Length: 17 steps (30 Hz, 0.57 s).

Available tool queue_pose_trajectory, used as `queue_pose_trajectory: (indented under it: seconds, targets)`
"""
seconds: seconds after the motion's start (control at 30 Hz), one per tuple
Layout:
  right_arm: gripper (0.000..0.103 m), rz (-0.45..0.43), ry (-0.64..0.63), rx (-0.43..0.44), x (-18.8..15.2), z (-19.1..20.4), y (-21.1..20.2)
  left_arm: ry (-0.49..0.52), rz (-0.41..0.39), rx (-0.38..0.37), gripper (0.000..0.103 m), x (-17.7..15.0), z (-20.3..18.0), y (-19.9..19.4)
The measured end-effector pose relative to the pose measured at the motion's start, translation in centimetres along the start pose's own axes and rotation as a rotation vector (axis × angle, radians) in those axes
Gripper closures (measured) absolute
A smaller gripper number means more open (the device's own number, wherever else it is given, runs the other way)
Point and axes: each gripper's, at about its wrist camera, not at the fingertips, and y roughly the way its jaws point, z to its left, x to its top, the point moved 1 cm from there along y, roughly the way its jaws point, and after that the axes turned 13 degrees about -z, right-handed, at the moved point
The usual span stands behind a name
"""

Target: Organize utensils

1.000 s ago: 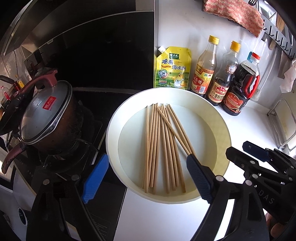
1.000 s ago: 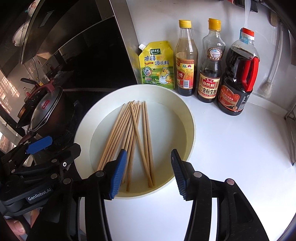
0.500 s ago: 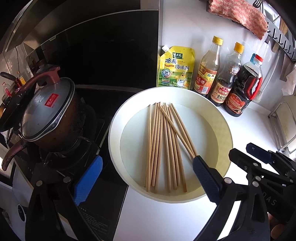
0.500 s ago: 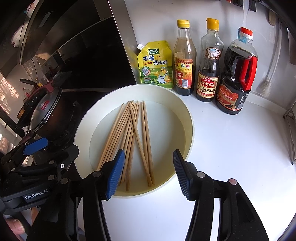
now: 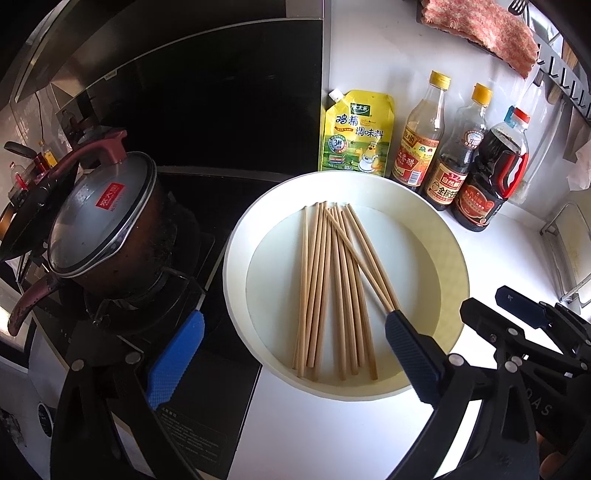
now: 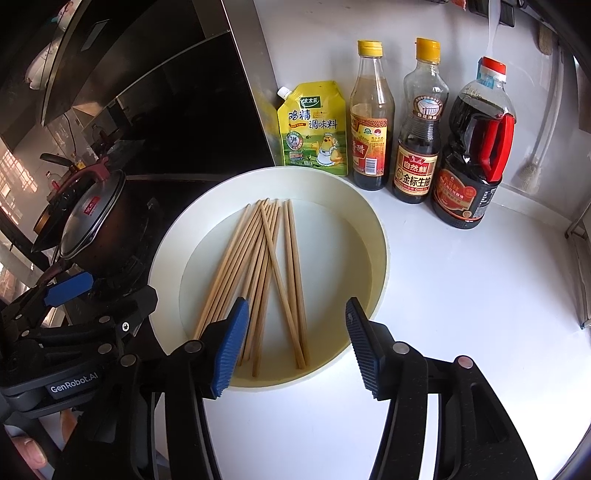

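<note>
Several wooden chopsticks (image 5: 328,280) lie side by side in a round cream tray (image 5: 454,258) on the white counter, one of them crossed diagonally over the rest. My left gripper (image 5: 291,354) is open and empty, held above the tray's near edge. My right gripper (image 6: 295,347) is open and empty too, above the near ends of the chopsticks (image 6: 266,273) in the tray (image 6: 376,236). Each gripper shows at the side of the other's view.
A yellow seasoning pouch (image 5: 356,134) and three sauce bottles (image 5: 450,162) stand against the wall behind the tray. A lidded pot (image 5: 99,221) sits on the black stove at left. White counter (image 6: 480,295) extends to the right of the tray. A cloth (image 5: 480,26) hangs on a rack.
Both grippers have drawn back and up a little from the tray, so the tray sits slightly farther in both views. The chopsticks have not moved.
</note>
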Motion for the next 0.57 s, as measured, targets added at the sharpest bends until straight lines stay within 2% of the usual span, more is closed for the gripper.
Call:
queue_pose_trajectory:
  seconds: [0.13, 0.57]
  targets:
    - [0.05, 0.0, 0.001, -0.001, -0.03, 0.03, -0.03, -0.01, -0.02, -0.007, 0.006, -0.02, 0.2, -0.34]
    - [0.05, -0.001, -0.003, 0.002, -0.1, 0.12, -0.15, -0.003, 0.002, -0.007, 0.006, -0.22, 0.12, -0.16]
